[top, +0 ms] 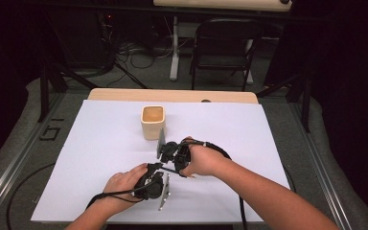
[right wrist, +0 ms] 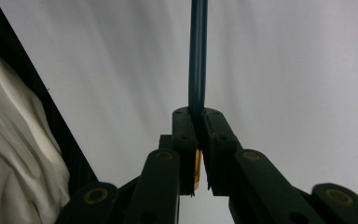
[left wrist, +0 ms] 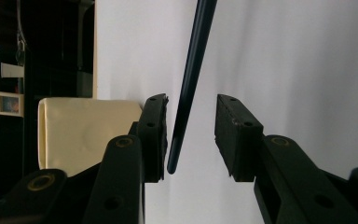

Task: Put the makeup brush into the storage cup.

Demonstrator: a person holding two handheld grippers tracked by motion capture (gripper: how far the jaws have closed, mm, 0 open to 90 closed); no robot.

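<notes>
Right claw (right wrist: 198,116) clamped on a thin dark rod (right wrist: 198,56), pads pressed together against its lower part, a small yellow-brown piece showing between the jaws just below the grip. Rod running straight up and away from that claw over the white sheet (right wrist: 284,70).

Left claw (left wrist: 191,135) apart, with the rod's (left wrist: 191,79) rounded end hanging in the gap, close beside one pad and well off the other; not pinched. Touching that nearer pad or not: cannot tell.

From above, both claws low over the white sheet (top: 100,143) on the desk, just on the near side of the cream cup (top: 153,122). Right claw (top: 165,149) nearest the cup, close below its base and slightly to the right; left claw (top: 159,184) farther from the cup, straight toward the person. Rod (top: 168,168) bridging the two as a short dark line, nearer than the cup and not touching it.

Cream cup upright, open top showing a tan inside, standing alone toward the far middle of the sheet. In the left gripper view the cup (left wrist: 84,133) sits behind one jaw, partly covered by it. Beyond the cup, a dark folding chair (top: 224,45) and cables on the floor (top: 134,57). Nothing between cup and claws.
</notes>
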